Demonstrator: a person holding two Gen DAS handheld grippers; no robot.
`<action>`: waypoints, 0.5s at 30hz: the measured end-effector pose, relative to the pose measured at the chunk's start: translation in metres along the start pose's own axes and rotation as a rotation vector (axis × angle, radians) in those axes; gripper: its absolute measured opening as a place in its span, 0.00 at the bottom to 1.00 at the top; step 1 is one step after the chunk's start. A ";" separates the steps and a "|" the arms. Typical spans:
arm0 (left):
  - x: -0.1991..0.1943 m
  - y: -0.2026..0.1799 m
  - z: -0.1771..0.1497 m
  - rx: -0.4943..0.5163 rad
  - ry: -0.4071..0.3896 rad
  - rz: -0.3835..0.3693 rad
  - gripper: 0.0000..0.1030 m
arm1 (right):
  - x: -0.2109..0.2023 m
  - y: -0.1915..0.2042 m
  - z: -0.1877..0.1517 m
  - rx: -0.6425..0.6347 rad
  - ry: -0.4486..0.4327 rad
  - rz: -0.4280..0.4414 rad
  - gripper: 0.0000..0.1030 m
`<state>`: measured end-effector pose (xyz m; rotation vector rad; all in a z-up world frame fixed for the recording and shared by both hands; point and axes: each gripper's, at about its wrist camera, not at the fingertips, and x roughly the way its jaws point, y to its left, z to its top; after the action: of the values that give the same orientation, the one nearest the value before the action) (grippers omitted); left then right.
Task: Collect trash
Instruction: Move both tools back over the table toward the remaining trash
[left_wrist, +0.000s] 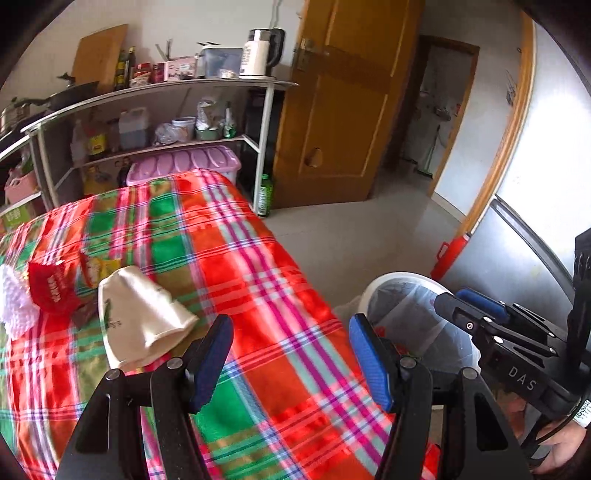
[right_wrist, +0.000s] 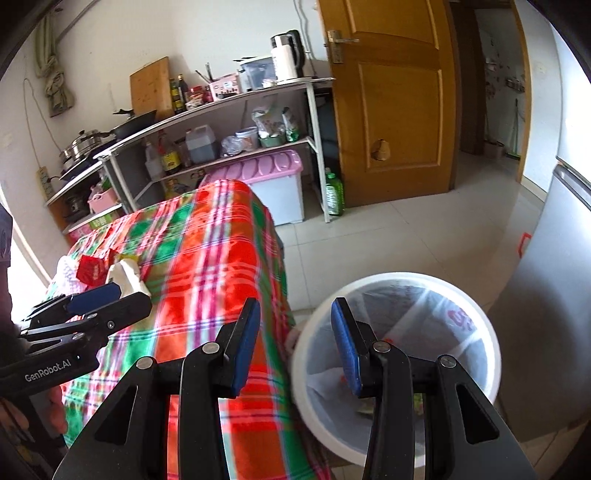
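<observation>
Both my tongs gape empty: the left over the cloth, cup and wrappers just ahead-left; the right above the bin.

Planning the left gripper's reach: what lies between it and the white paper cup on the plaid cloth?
Only bare plaid tablecloth separates the open left gripper from the tipped white paper cup, as the left wrist view shows.
</observation>
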<state>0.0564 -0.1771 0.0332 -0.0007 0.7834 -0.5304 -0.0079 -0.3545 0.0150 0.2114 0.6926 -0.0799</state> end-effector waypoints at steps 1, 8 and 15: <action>-0.003 0.007 -0.001 -0.014 -0.005 0.004 0.63 | 0.002 0.006 0.001 -0.007 -0.001 0.011 0.40; -0.026 0.067 -0.008 -0.109 -0.042 0.095 0.63 | 0.021 0.052 0.003 -0.079 0.015 0.103 0.40; -0.052 0.134 -0.015 -0.222 -0.078 0.188 0.66 | 0.048 0.100 0.008 -0.127 0.048 0.205 0.56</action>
<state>0.0770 -0.0341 0.0320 -0.1510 0.7536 -0.2617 0.0480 -0.2590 0.0074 0.1615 0.7175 0.1651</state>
